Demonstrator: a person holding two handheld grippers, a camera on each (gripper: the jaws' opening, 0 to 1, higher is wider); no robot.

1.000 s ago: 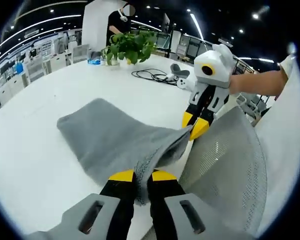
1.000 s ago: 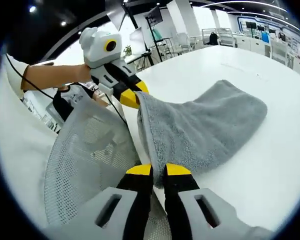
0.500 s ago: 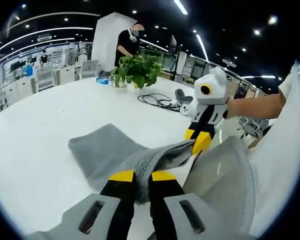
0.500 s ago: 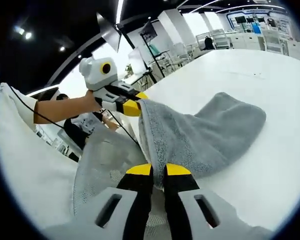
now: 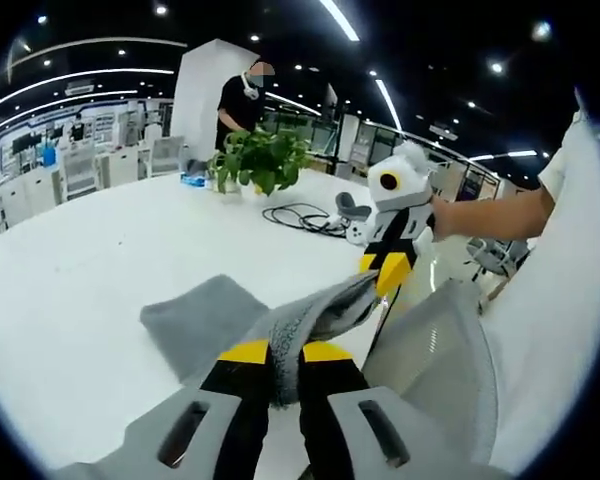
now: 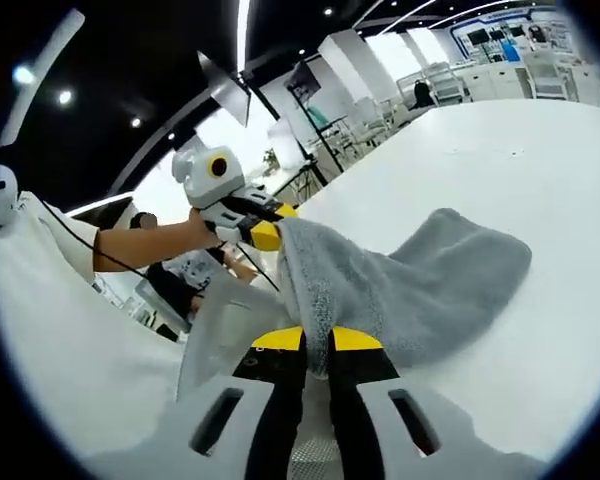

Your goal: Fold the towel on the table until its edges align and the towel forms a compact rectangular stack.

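Note:
A grey towel [image 5: 220, 318] lies partly on the white table [image 5: 90, 260], its near edge lifted and stretched between both grippers. My left gripper [image 5: 284, 352] is shut on one corner of the towel at the bottom of the left gripper view. In that view the right gripper [image 5: 382, 272] pinches the other corner, held by a hand. In the right gripper view my right gripper [image 6: 317, 341] is shut on the towel [image 6: 420, 290], and the left gripper [image 6: 265, 233] grips the far corner. The towel's far end rests on the table [image 6: 540, 180].
A grey mesh chair back [image 5: 430, 370] stands close by the table's edge, below the lifted towel. A potted plant [image 5: 260, 160], black cables [image 5: 300, 215] and a small white object sit at the far side of the table. A person [image 5: 242, 95] stands behind the plant.
Both grippers have risen with the towel's near edge, lifting more of it off the table. Less towel lies flat than before. Both views have tilted upward.

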